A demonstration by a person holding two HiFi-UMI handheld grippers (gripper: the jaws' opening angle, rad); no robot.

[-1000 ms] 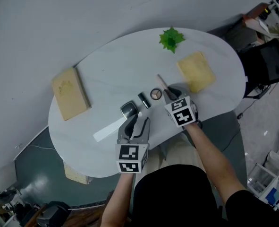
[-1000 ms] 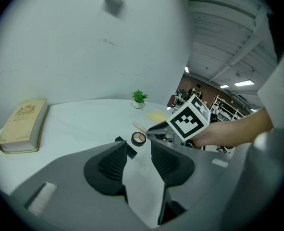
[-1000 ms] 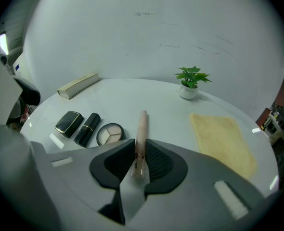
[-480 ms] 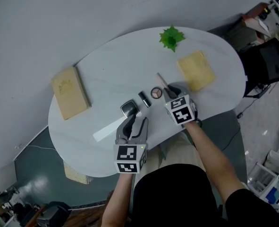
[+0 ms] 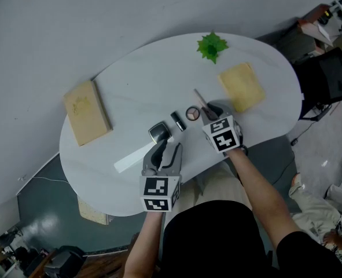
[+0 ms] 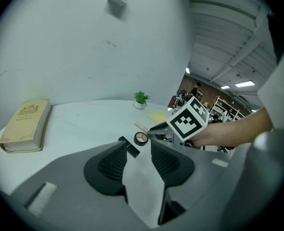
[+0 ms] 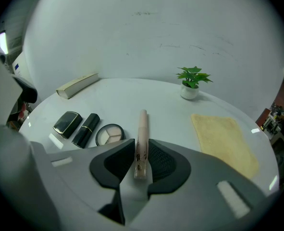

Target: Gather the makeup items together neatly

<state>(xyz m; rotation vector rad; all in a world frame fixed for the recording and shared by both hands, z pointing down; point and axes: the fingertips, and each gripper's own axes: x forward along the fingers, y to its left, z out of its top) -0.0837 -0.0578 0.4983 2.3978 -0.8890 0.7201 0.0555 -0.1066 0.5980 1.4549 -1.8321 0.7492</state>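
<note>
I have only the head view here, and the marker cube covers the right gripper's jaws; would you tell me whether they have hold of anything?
Observer: Yes. In the right gripper view, the right gripper is closed on a slim beige tube. Both pads press on the end nearest the camera, and the rest sticks out ahead of the jaws.
Operator: Thank you. Is the left gripper carrying anything as well?
Observer: No. In the left gripper view, the left gripper stands open, with only the white table showing between its pads.
</note>
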